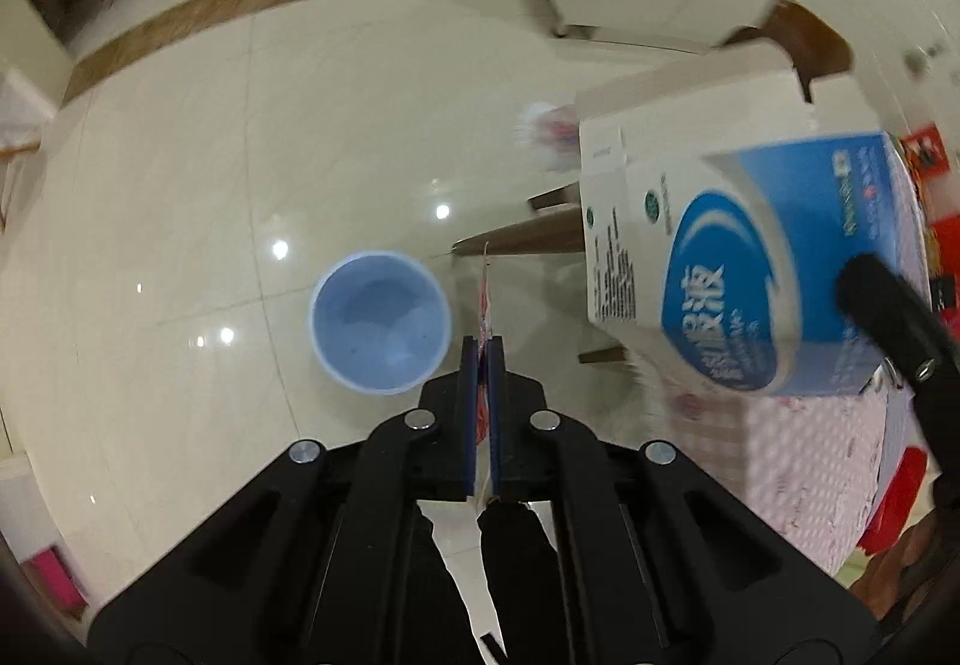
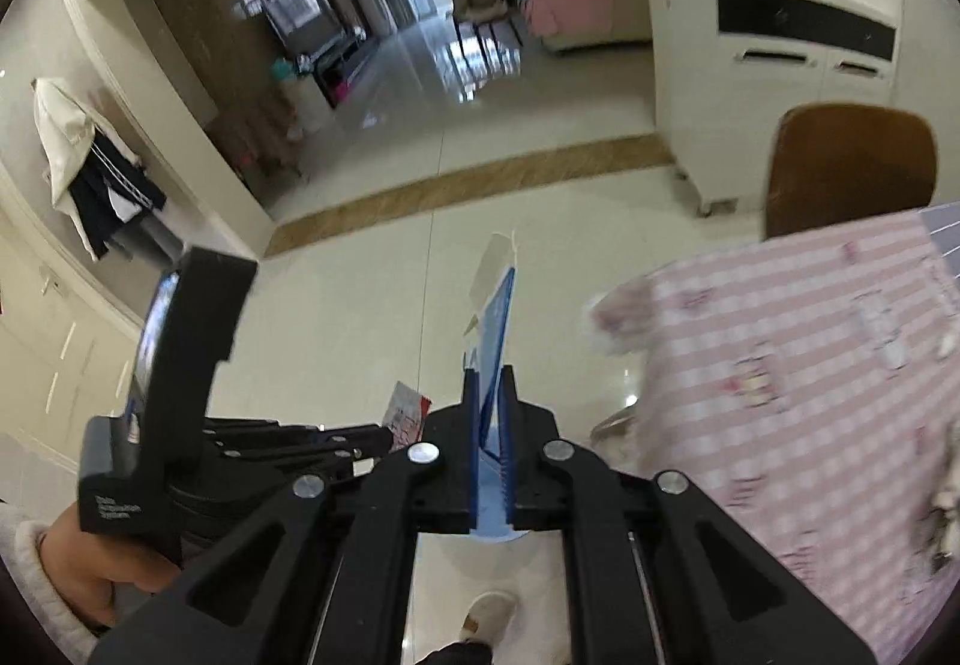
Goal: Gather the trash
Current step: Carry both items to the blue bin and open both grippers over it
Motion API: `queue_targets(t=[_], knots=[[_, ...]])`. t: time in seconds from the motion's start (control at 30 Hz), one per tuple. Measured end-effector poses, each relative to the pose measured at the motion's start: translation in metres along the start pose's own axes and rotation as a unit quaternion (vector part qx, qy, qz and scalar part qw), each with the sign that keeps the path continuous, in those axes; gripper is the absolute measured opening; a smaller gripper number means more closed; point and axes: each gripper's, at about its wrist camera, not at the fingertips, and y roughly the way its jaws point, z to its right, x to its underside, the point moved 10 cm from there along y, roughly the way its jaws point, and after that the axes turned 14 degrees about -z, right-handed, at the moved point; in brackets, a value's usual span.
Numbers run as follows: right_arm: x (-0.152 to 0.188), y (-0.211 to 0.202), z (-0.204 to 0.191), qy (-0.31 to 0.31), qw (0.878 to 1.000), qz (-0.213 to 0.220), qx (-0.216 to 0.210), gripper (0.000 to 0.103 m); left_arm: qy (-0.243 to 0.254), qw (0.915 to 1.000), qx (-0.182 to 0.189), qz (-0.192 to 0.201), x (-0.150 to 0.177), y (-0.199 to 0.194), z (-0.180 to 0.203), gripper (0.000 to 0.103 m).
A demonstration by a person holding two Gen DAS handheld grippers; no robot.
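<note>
My left gripper is shut on a thin red-and-white wrapper, seen edge-on, and holds it in the air just right of a light blue bin standing on the floor below. My right gripper is shut on a flattened blue-and-white carton. In the left wrist view that carton hangs large at the right, held by the right gripper's finger. In the right wrist view the left gripper shows at lower left with the wrapper at its tip.
A table with a pink checked cloth stands at the right, with a brown chair behind it. A white cabinet is at the far right. The floor is glossy pale tile. My white shoe shows below.
</note>
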Motion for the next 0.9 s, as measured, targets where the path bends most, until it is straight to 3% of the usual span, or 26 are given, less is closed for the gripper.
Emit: queue_targets(t=[0.27,0.3,0.33,0.37,0.67,0.8,0.9], knots=[[0.008,0.066,-0.032,0.014,0.999,-0.046,0.019,0.006,-0.043,0.9975,0.029,-0.049,-0.023,0.039,-0.051,0.006],[0.009,0.072,-0.034,0.017,0.998,-0.052,0.021,0.006,-0.050,0.9968,0.033,-0.054,-0.024,0.041,-0.055,0.023],[0.010,0.078,-0.034,0.019,0.998,-0.057,0.022,0.006,-0.058,0.9962,0.037,-0.053,-0.026,0.041,-0.061,0.054],[0.012,0.084,-0.035,0.020,0.998,-0.060,0.022,0.006,-0.064,0.9963,0.039,-0.041,-0.029,0.037,-0.066,0.066],[0.022,0.140,-0.053,0.011,0.993,-0.112,0.020,0.006,-0.101,0.9937,0.025,-0.040,-0.012,0.046,-0.119,0.067],[0.030,0.176,-0.062,0.005,0.990,-0.139,0.020,0.006,-0.138,0.9888,-0.004,-0.057,0.003,0.060,-0.155,0.067],[0.035,0.200,-0.068,0.002,0.988,-0.154,0.019,0.006,-0.159,0.9849,-0.006,-0.068,0.011,0.066,-0.170,0.067]])
